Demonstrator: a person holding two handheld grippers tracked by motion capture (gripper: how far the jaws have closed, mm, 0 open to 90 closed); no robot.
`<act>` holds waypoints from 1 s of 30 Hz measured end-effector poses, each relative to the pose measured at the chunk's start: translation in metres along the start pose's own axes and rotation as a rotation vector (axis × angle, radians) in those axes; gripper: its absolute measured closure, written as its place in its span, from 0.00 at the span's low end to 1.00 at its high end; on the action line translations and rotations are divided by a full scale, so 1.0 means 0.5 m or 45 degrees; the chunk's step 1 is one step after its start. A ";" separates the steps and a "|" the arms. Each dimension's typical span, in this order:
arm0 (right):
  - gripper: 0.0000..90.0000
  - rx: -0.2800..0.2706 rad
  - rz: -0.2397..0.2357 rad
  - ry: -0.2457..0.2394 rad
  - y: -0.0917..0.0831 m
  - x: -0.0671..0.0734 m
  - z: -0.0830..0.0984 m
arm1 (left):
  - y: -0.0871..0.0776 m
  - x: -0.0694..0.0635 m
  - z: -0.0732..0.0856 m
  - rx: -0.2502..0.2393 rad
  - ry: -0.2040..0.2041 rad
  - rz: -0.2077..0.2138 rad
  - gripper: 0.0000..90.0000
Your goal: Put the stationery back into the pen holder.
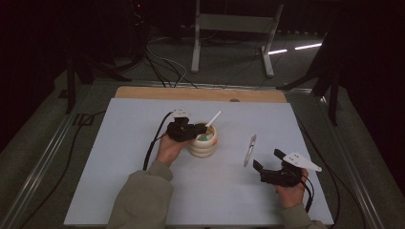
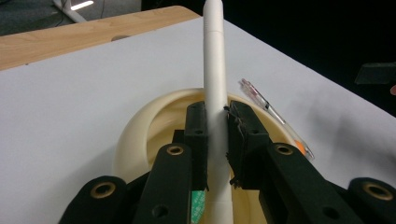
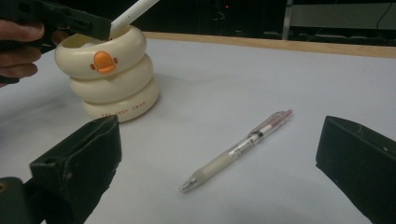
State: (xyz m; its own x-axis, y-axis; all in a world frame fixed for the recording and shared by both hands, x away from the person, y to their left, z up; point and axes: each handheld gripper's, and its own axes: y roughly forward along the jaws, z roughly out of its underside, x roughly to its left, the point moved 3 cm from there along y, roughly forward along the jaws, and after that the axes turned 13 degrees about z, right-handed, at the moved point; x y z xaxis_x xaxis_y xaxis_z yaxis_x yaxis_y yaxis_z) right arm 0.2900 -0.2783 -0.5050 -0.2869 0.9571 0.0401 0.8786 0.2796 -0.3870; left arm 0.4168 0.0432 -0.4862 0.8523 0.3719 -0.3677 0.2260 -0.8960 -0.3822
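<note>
A cream duck-faced pen holder made of stacked rings stands mid-table. My left gripper hovers over its mouth, shut on a white pen that slants up and away; in the left gripper view the pads squeeze the white pen above the holder's rim. Something green lies inside the holder. A clear pen lies flat on the mat to the holder's right. My right gripper rests near the front right, open, its jaws wide apart on either side of the clear pen farther off.
The white mat covers a wooden table whose far edge shows bare. Cables trail off the left gripper toward the back left. A metal stand is on the floor behind the table.
</note>
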 end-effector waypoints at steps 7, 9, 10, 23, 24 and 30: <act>0.01 0.000 0.000 0.003 -0.001 -0.001 0.000 | -0.005 -0.003 -0.001 -0.035 0.006 0.023 0.63; 0.01 0.000 0.000 0.003 -0.001 -0.001 0.000 | -0.010 -0.005 -0.004 -0.064 0.000 0.026 0.59; 0.01 0.000 0.000 0.003 -0.001 -0.001 0.000 | -0.010 -0.005 -0.004 -0.064 0.000 0.026 0.54; 0.01 0.001 0.001 0.002 0.000 0.000 0.000 | -0.036 -0.011 -0.013 -0.091 0.008 -0.039 0.40; 0.01 0.000 0.001 0.002 0.000 -0.001 0.000 | -0.040 -0.010 -0.014 -0.093 0.007 -0.048 0.35; 0.01 0.002 0.001 0.003 0.000 0.000 0.000 | -0.061 -0.008 -0.015 -0.108 -0.018 -0.083 0.19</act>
State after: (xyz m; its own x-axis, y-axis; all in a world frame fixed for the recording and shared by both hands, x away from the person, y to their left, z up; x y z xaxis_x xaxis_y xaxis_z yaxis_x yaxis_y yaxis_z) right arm 0.2898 -0.2785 -0.5050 -0.2855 0.9574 0.0421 0.8781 0.2790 -0.3886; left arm 0.4102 0.0674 -0.4665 0.8279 0.4327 -0.3568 0.3201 -0.8870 -0.3328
